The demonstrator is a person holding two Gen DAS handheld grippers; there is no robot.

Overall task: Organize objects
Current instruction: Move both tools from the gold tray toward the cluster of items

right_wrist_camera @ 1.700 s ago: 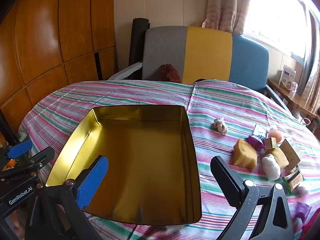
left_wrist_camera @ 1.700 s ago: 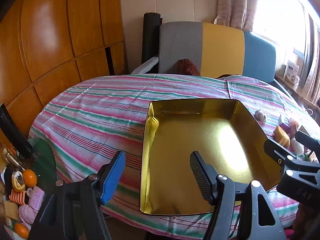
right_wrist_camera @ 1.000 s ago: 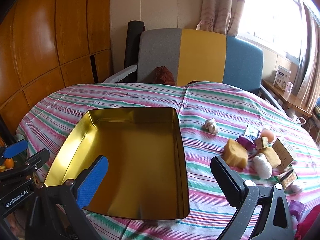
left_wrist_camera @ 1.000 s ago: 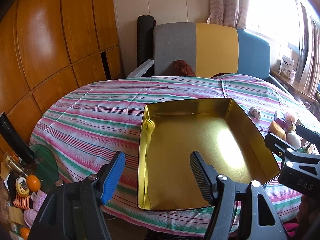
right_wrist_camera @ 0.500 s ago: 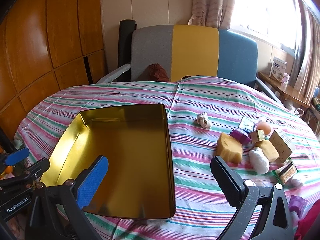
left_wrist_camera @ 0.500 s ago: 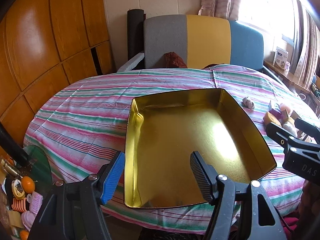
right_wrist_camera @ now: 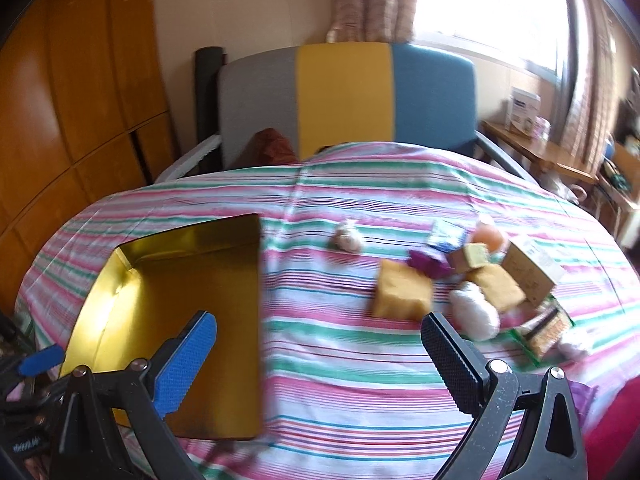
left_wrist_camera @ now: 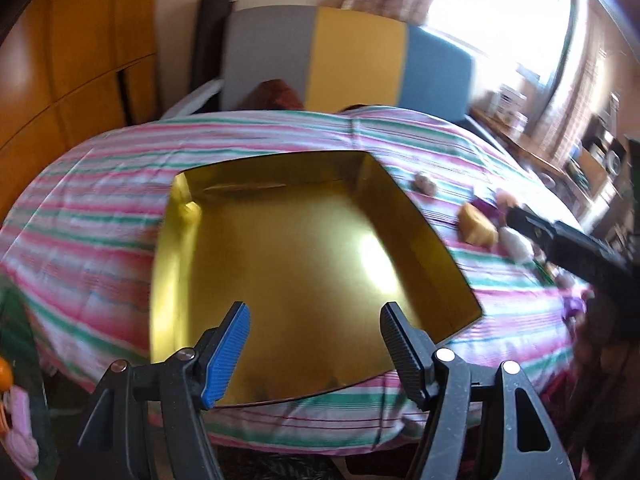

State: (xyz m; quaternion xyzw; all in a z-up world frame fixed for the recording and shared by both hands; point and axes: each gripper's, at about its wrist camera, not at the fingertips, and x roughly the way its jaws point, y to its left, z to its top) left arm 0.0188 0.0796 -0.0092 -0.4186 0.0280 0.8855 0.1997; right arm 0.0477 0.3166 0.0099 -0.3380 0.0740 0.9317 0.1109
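A gold metal tray [left_wrist_camera: 224, 188] [right_wrist_camera: 132, 248] lies empty on the striped tablecloth. My left gripper [left_wrist_camera: 316, 340] hangs open above the tray's near edge, nothing between its fingers. My right gripper [right_wrist_camera: 320, 354] is open over bare cloth, just right of the tray. Ahead of it to the right lies a heap of small items: a yellow sponge block [right_wrist_camera: 402, 290] [left_wrist_camera: 478, 226], a white fluffy piece [right_wrist_camera: 474, 314], a purple wrapper [right_wrist_camera: 430, 262], an orange ball [right_wrist_camera: 490, 236], small boxes [right_wrist_camera: 530, 266] and a pale knotted lump [right_wrist_camera: 348, 238] [left_wrist_camera: 424, 184].
The round table [right_wrist_camera: 400, 176] has a grey, yellow and blue chair [right_wrist_camera: 344, 92] behind it. Wooden wall panels [left_wrist_camera: 72, 60] stand at left. Clutter sits on a low green surface [left_wrist_camera: 16, 364] below the table's left edge. A side shelf with boxes [right_wrist_camera: 524, 114] runs under the window.
Both cameras swung right: the tray slid left in both views and the pile of items came closer to the right gripper's centre. Both grippers stayed open.
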